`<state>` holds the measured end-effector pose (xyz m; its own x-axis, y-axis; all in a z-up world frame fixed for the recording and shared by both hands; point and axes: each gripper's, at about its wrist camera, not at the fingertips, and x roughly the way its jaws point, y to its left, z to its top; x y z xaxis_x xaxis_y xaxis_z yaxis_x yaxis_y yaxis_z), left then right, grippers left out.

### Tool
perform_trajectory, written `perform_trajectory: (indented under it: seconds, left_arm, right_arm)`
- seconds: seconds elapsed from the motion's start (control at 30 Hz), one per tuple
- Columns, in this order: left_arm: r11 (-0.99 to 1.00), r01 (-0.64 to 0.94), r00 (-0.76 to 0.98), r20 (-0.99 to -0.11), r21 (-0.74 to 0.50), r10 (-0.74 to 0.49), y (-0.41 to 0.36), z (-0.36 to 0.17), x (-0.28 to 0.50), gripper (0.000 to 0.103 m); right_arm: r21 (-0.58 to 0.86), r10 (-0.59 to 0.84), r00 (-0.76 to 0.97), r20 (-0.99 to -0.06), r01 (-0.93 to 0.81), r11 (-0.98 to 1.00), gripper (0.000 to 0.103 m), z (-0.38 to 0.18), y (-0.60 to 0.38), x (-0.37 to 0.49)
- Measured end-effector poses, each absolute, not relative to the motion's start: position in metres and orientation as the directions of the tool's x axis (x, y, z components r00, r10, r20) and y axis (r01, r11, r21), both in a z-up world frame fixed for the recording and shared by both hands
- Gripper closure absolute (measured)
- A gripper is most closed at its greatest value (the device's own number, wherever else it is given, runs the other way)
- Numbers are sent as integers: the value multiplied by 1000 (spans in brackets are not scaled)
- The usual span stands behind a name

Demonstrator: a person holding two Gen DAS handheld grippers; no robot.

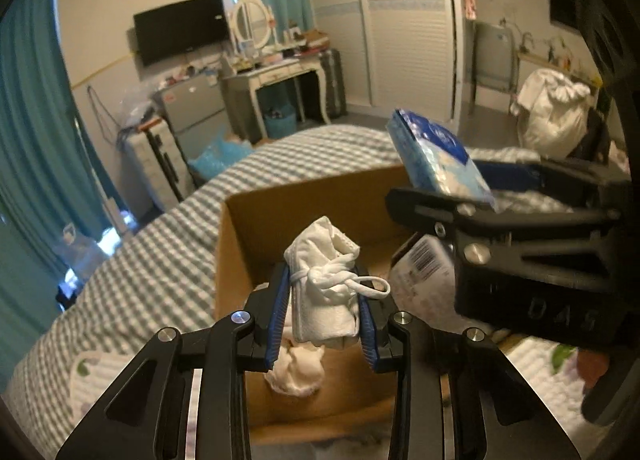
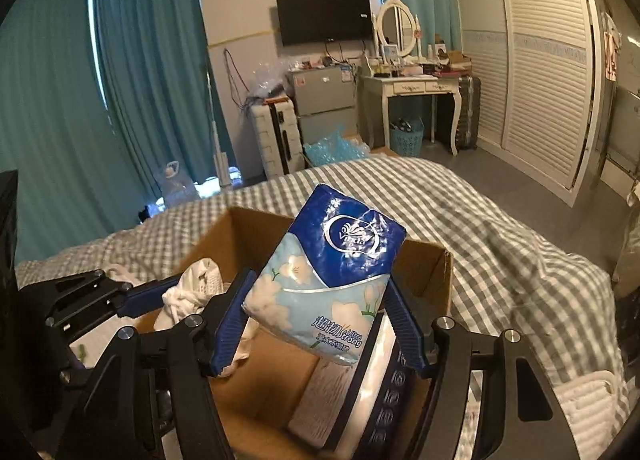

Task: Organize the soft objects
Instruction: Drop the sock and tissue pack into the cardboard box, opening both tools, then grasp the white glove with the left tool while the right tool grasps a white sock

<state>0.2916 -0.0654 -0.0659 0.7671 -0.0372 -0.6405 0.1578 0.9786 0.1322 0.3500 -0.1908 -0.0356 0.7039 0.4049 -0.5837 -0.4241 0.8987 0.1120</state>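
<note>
My left gripper [image 1: 324,304] is shut on a folded white face mask [image 1: 324,284] with its ear loops wrapped around it, held above an open cardboard box [image 1: 240,244]. The mask also shows in the right wrist view [image 2: 192,292]. My right gripper [image 2: 320,320] is shut on a blue and white tissue pack [image 2: 332,272], held over the same box [image 2: 424,272]. In the left wrist view the tissue pack [image 1: 436,156] and right gripper [image 1: 460,200] sit to the upper right of the mask. Another tissue pack [image 2: 352,392] and a white cloth [image 1: 296,372] lie inside the box.
The box stands on a bed with a grey checked cover [image 2: 480,228]. A white floral cloth [image 1: 552,372] lies on the bed beside the box. A dressing table [image 2: 412,88], small fridge [image 2: 320,100], wardrobe [image 2: 540,80] and teal curtains [image 2: 80,100] stand beyond the bed.
</note>
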Motion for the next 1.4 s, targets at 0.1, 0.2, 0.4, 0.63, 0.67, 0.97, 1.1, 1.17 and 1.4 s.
perform_trajectory:
  seconds: [0.1, 0.2, 0.4, 0.63, 0.67, 0.97, 1.1, 1.17, 1.4]
  left_arm:
    - [977, 154, 743, -669, 147, -16, -68, -79, 299, 56]
    - [985, 122, 746, -666, 125, -8, -64, -83, 296, 26]
    - [989, 88, 732, -681, 120, 17, -61, -67, 268, 26]
    - [986, 40, 815, -576, 163, 63, -52, 17, 196, 26]
    - [984, 38, 830, -554, 172, 65, -50, 31, 183, 26]
    - [982, -1, 919, -388, 187, 75, -38, 93, 65, 16]
    - [982, 7, 923, -378, 190, 67, -35, 73, 34, 16]
    - [979, 0, 921, -381, 202, 79, -35, 56, 27, 16]
    - [992, 12, 865, -499, 122, 51, -27, -14, 40, 16]
  right_arm:
    - [130, 413, 704, -577, -421, 898, 32, -44, -192, 359]
    - [126, 391, 720, -573, -394, 911, 14, -46, -195, 359]
    - [85, 341, 763, -549, -355, 931, 14, -20, -203, 332]
    - [8, 292, 817, -497, -333, 943, 14, 53, -222, 260]
    - [-13, 283, 824, -492, -331, 943, 14, 65, -224, 245]
    - [-92, 272, 831, -485, -358, 929, 6, 94, -233, 127]
    - [-71, 295, 802, -519, -384, 920, 6, 69, -230, 96]
    - [-61, 303, 788, -536, -394, 917, 6, 52, -223, 87]
    - [-14, 307, 714, -629, -406, 914, 6, -31, -197, 92]
